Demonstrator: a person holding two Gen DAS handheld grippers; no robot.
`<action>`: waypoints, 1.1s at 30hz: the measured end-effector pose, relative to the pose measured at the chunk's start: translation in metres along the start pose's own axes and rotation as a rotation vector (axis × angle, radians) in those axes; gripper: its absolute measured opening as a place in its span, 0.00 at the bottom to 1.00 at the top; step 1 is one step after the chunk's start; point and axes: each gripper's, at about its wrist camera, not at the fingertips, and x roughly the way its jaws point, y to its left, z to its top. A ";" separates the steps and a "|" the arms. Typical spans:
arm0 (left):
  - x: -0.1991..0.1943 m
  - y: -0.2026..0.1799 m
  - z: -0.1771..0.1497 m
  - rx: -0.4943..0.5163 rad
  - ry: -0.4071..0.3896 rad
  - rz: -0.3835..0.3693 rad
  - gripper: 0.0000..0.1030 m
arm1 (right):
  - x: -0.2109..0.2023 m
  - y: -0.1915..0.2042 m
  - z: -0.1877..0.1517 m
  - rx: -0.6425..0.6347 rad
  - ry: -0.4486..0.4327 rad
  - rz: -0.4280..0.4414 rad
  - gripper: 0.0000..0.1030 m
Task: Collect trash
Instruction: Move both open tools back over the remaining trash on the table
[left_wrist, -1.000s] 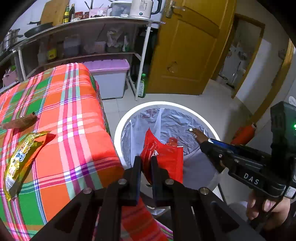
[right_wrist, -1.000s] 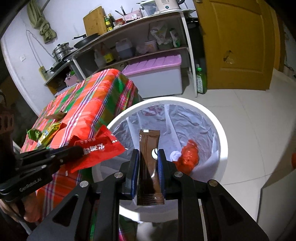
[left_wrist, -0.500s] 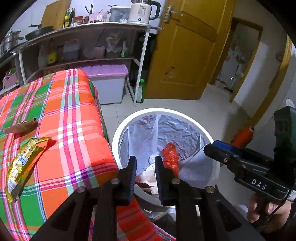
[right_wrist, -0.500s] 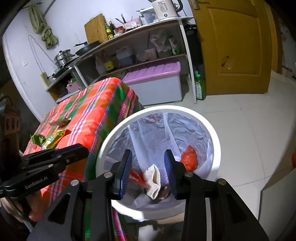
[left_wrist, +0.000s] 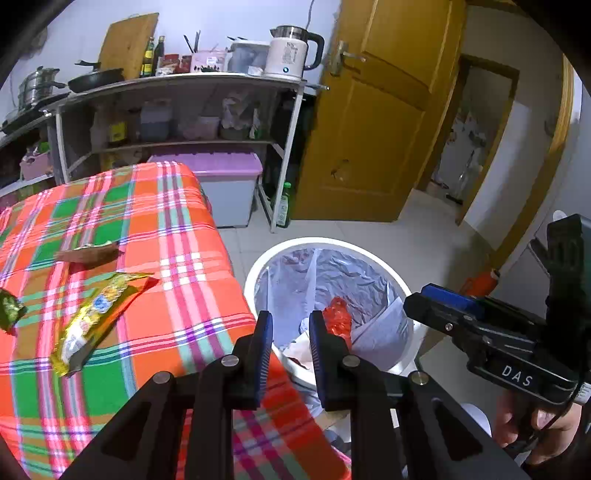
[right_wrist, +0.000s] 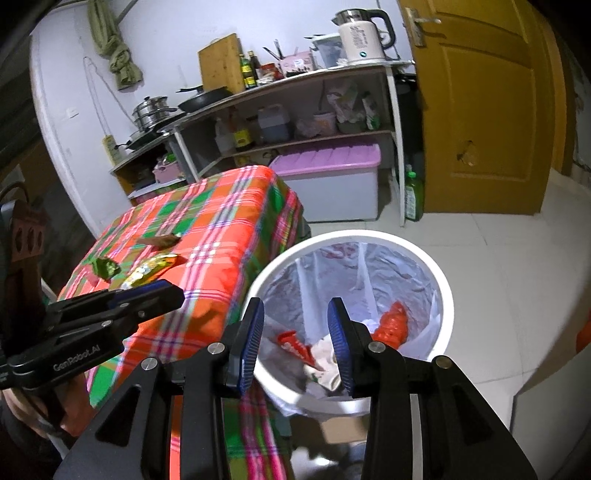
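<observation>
A white trash bin (left_wrist: 258, 266) (right_wrist: 448, 306) with a clear liner stands on the floor beside the table. Red wrappers (right_wrist: 293, 345) and crumpled paper lie inside it. My left gripper (left_wrist: 290, 332) is open and empty above the table's corner, next to the bin. My right gripper (right_wrist: 295, 325) is open and empty over the bin's near rim. On the plaid tablecloth (left_wrist: 177, 236) lie a yellow snack wrapper (left_wrist: 96, 317), a brown wrapper (left_wrist: 88, 253) and a green wrapper (left_wrist: 9, 308).
A shelf unit (left_wrist: 184, 110) with a kettle (left_wrist: 288, 51), pans and bottles stands behind the table. A purple-lidded storage box (left_wrist: 221, 184) sits under it. A yellow door (left_wrist: 369, 129) is at the right. An orange object (left_wrist: 480, 284) lies on the floor.
Both grippers let go of their wrappers, red from the left and brown from the right, which dropped into the bin. Both grippers then opened wider and drew back and up from the bin.
</observation>
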 end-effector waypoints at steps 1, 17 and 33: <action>-0.004 0.001 -0.001 -0.001 -0.005 0.001 0.19 | -0.001 0.004 0.000 -0.006 -0.001 0.002 0.36; -0.060 0.025 -0.016 -0.031 -0.073 0.053 0.19 | -0.019 0.055 -0.004 -0.092 -0.019 0.059 0.36; -0.086 0.074 -0.039 -0.111 -0.085 0.146 0.19 | -0.005 0.091 -0.008 -0.131 0.016 0.132 0.36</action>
